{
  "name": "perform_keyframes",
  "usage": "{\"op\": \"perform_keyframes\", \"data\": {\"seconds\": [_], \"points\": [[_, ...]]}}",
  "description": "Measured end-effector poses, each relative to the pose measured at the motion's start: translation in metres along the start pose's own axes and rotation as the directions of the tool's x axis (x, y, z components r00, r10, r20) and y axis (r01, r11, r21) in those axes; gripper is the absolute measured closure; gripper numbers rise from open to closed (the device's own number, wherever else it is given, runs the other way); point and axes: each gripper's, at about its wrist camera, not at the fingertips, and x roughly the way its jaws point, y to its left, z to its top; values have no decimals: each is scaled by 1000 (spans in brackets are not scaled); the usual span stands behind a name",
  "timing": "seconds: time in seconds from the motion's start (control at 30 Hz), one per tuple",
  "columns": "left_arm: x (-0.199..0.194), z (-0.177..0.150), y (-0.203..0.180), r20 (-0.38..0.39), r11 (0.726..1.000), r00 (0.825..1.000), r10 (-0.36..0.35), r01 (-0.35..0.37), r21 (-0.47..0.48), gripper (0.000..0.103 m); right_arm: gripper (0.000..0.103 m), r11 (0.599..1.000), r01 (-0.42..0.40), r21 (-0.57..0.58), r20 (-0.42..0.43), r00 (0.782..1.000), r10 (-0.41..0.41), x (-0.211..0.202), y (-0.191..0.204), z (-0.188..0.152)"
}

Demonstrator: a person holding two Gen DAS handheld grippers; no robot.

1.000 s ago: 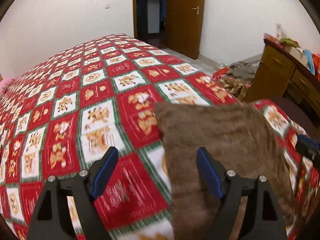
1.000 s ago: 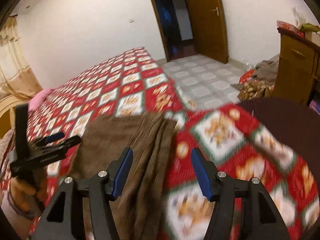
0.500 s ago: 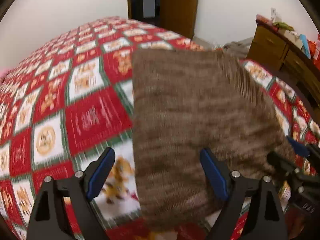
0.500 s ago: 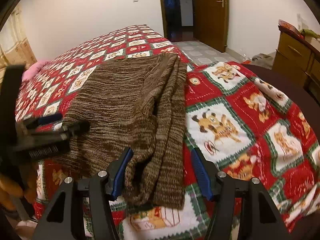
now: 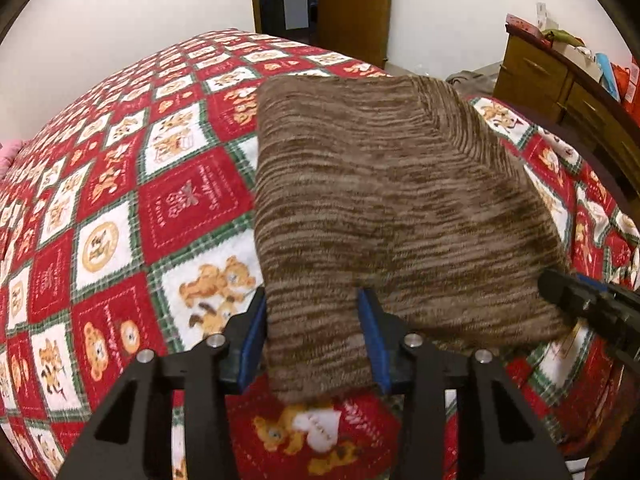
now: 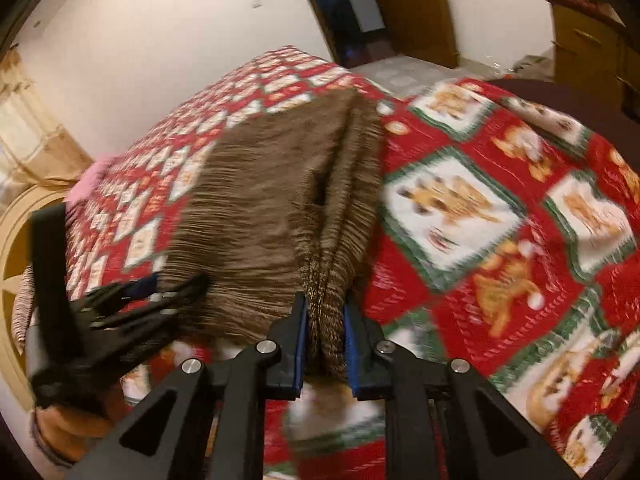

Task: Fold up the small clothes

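A brown striped knit garment (image 5: 392, 200) lies partly folded on the red patterned quilt (image 5: 120, 200). My left gripper (image 5: 312, 340) has its blue-padded jaws around the garment's near left corner, closing on the cloth. My right gripper (image 6: 325, 344) is shut on the bunched near right edge of the same garment (image 6: 256, 208). The right gripper also shows at the right edge of the left wrist view (image 5: 592, 308), and the left gripper shows at the left of the right wrist view (image 6: 132, 304).
The quilt (image 6: 500, 216) covers a large bed. A wooden dresser (image 5: 560, 80) with clutter on top stands at the right. A brown door (image 5: 352, 4) and a dark doorway are at the back. Clothes lie on the floor by the dresser.
Both grippers were open and have closed onto the garment's near edge, left at the left corner and right on the bunched right edge. Both moved in closer to the cloth.
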Motion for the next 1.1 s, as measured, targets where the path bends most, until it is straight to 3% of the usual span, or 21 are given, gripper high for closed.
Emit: {"op": "perform_keyframes", "data": {"seconds": [0.17,0.3,0.33,0.37,0.43,0.67,0.7,0.83,1.0,1.1], "points": [[-14,-12,-6,49,995,995,82,-85,57,51,82,999,33,-31,6,999,-33,-13,1,-10],[-24,-17,-5,66,994,993,101,-103,38,39,78,995,83,-57,48,996,-80,-38,7,-24],[-27,-18,-5,71,995,993,97,-99,30,38,70,991,112,-71,73,992,-107,-46,8,-28],[-31,-20,-6,79,995,993,93,-95,24,37,53,987,138,-85,96,987,-130,-52,10,-30],[-36,-22,-8,88,995,992,93,-96,30,36,36,977,181,-110,150,975,-163,-66,15,-33],[-67,-34,-21,134,993,987,91,-99,57,24,35,960,258,-114,250,942,-223,-100,28,-30],[-72,-36,-22,147,992,984,100,-110,61,18,35,955,275,-111,272,933,-237,-107,31,-31],[-106,-38,-20,253,989,960,122,-138,46,0,35,950,296,-100,332,910,-249,-129,38,-32],[-149,-37,-14,372,994,924,91,-104,17,0,35,950,292,-107,408,885,-226,-160,51,-34],[-164,-37,-16,397,988,907,142,-155,2,0,35,949,297,-108,443,869,-222,-176,60,-37]]}}
